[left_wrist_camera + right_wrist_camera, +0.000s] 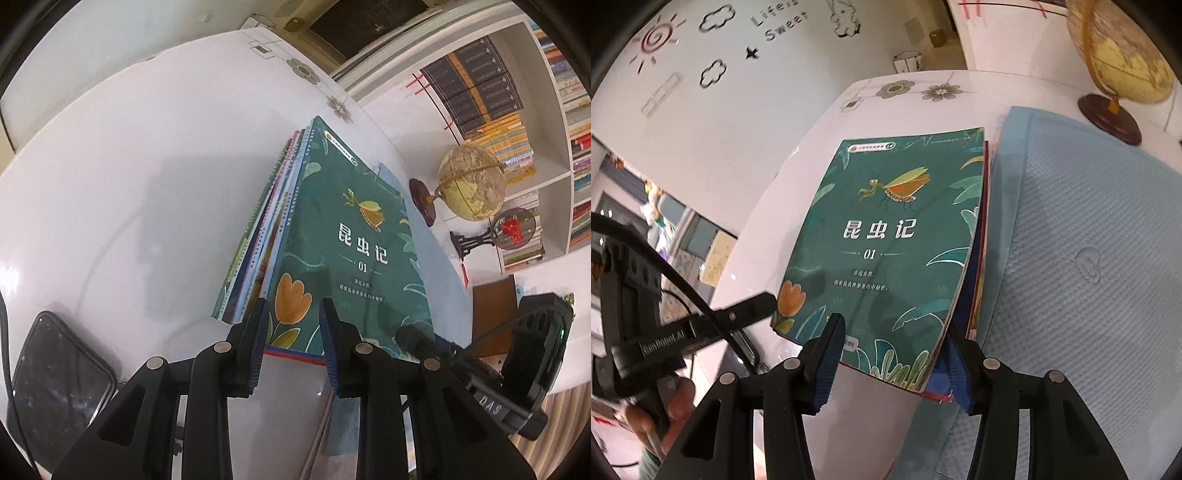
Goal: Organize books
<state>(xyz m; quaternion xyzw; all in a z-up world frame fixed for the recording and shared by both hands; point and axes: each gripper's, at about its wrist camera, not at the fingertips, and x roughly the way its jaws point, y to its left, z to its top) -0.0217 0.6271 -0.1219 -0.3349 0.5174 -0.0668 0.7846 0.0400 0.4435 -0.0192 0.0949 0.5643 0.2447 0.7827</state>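
A stack of thin books (255, 243) lies on the white table (110, 192), topped by a green book (343, 251) with an insect and flowers on its cover. My left gripper (293, 321) hovers over that book's near edge, and cover shows in the narrow gap between its jaws. In the right wrist view the same green book (886, 236) curves up slightly over a red-edged one. My right gripper (892, 358) stands open at its near edge: one pad (827, 354) over the cover, the other beside the right corner. The left gripper's fingertip (757, 304) sits at the book's lower left corner.
A light blue textured cushion (1071, 258) lies against the stack's right side. A globe (472, 181) on a wooden base stands behind it, near a full bookshelf (517, 110). A black device (59, 369) lies at the table's near left. A hand (679, 402) holds the left gripper.
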